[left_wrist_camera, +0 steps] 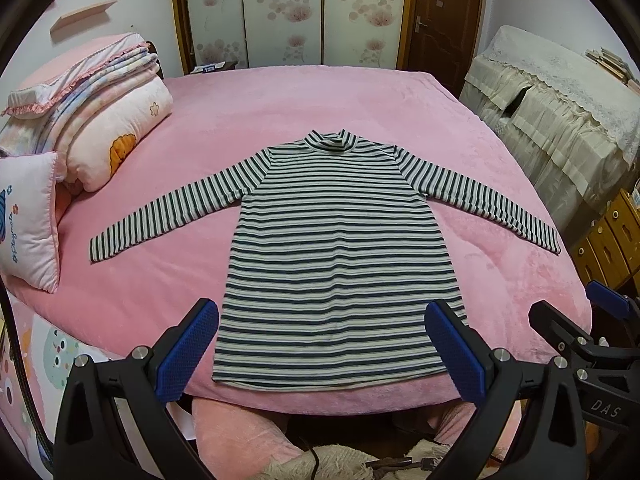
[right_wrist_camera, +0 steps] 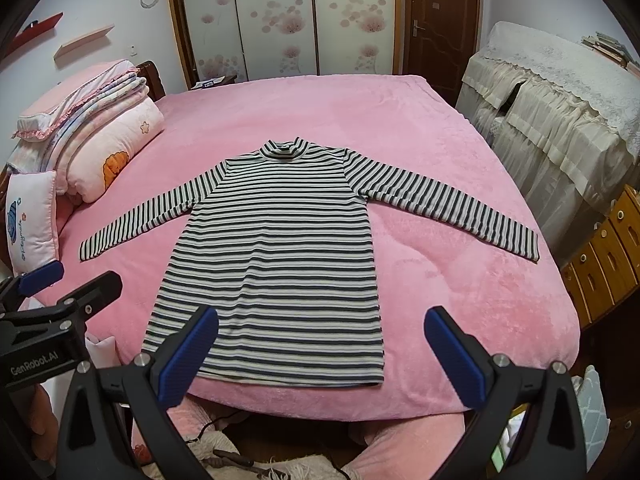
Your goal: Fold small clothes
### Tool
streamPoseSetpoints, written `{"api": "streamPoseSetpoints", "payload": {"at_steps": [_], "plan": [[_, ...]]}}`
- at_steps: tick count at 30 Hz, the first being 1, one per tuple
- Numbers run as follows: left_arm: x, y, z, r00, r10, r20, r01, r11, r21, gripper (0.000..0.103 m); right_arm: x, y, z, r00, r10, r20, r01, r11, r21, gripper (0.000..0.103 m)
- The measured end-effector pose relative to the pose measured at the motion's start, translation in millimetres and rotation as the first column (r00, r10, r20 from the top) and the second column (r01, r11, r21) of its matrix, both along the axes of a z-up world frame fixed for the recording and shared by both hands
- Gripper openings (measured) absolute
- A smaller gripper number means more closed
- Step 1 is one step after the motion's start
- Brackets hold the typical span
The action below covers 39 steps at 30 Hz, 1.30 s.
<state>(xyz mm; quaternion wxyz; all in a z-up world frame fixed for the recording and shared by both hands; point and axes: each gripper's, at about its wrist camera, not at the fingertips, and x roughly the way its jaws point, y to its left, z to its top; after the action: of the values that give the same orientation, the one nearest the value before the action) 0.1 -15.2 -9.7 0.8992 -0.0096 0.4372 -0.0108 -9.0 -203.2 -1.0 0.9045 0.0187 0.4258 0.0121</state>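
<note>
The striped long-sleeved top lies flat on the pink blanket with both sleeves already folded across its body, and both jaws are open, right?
Not quite. Both sleeves of the striped long-sleeved top are spread outward on the pink fleece blanket, not folded in, as the left wrist view shows. The rest holds: left gripper and right gripper jaws stand open.

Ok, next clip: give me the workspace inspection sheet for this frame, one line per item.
Surface: bed with pink blanket, smooth, soft.
Job's things: striped shirt laid flat, unfolded, both sleeves spread out, collar at the far end, hem at the near edge.
Clutter: folded quilts and small pillow at the bed's left side, apart from the shirt.
Grippers: left gripper and right gripper both open, hanging above the near hem, holding nothing.
Cables: a dark cord on the floor below the bed edge.
Surroundings: floral wardrobe doors, brown door, lace-covered furniture, wooden drawers.
</note>
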Motion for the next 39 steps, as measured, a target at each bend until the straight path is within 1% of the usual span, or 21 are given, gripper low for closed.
{"api": "streamPoseSetpoints", "payload": {"at_steps": [3, 6, 11, 14, 19, 23, 25, 27, 31, 34, 39], "plan": [[1.7, -5.0, -1.9, 1.000, 0.000, -0.007, 0.000, 1.000, 0.004, 0.100, 0.3, -1.3, -0.2, 1.000, 0.003, 0.001, -0.003, 1.000, -0.006, 0.103], [1.9, -11.5, -2.4, 1.000, 0.003, 0.004, -0.003, 1.000, 0.011, 0.100, -0.7, -5.0, 1.1, 1.000, 0.006, 0.017, -0.006, 1.000, -0.015, 0.103], [0.4, -21.9, 3.9, 0.998, 0.004, 0.059, -0.007, 0.999, 0.036, 0.100, -1.5, -15.4, 6.4, 0.999, 0.022, 0.043, -0.021, 1.000, -0.018, 0.103], [2.6, -25.0, 8.6, 0.996, 0.014, 0.085, -0.017, 0.999, 0.034, 0.100, 0.5, -23.4, 7.5, 0.999, 0.023, 0.044, -0.023, 1.000, -0.017, 0.103], [9.2, -27.3, 15.3, 0.992, 0.021, 0.127, -0.021, 1.000, -0.009, 0.100, 2.9, -41.9, 10.1, 0.998, 0.013, 0.058, -0.013, 1.000, 0.000, 0.102], [20.6, -29.8, 19.6, 0.992, 0.022, 0.127, -0.015, 0.999, -0.051, 0.100, 5.8, -56.6, 11.1, 0.998, 0.007, 0.063, -0.008, 1.000, 0.011, 0.101], [27.0, -32.9, 21.5, 0.992, 0.014, 0.125, -0.007, 0.998, -0.058, 0.100, 8.7, -63.7, 12.4, 0.998, 0.000, 0.067, -0.001, 1.000, 0.014, 0.099], [35.7, -40.6, 26.3, 0.992, -0.001, 0.130, 0.007, 0.999, -0.041, 0.100, 13.1, -72.3, 14.6, 0.997, -0.014, 0.072, 0.013, 1.000, 0.017, 0.096], [52.7, -63.0, 39.6, 0.985, -0.052, 0.166, 0.048, 0.998, 0.031, 0.100, 21.8, -89.6, 17.9, 0.995, -0.054, 0.084, 0.052, 0.998, 0.020, 0.095], [66.4, -81.2, 52.8, 0.974, -0.095, 0.208, 0.085, 0.995, 0.058, 0.100, 32.2, -106.6, 23.4, 0.990, -0.095, 0.103, 0.094, 0.995, 0.012, 0.094], [97.5, -113.5, 71.0, 0.959, -0.139, 0.246, 0.121, 0.989, 0.088, 0.100, 50.0, -138.9, 33.3, 0.977, -0.160, 0.138, 0.162, 0.987, 0.000, 0.094]]}}
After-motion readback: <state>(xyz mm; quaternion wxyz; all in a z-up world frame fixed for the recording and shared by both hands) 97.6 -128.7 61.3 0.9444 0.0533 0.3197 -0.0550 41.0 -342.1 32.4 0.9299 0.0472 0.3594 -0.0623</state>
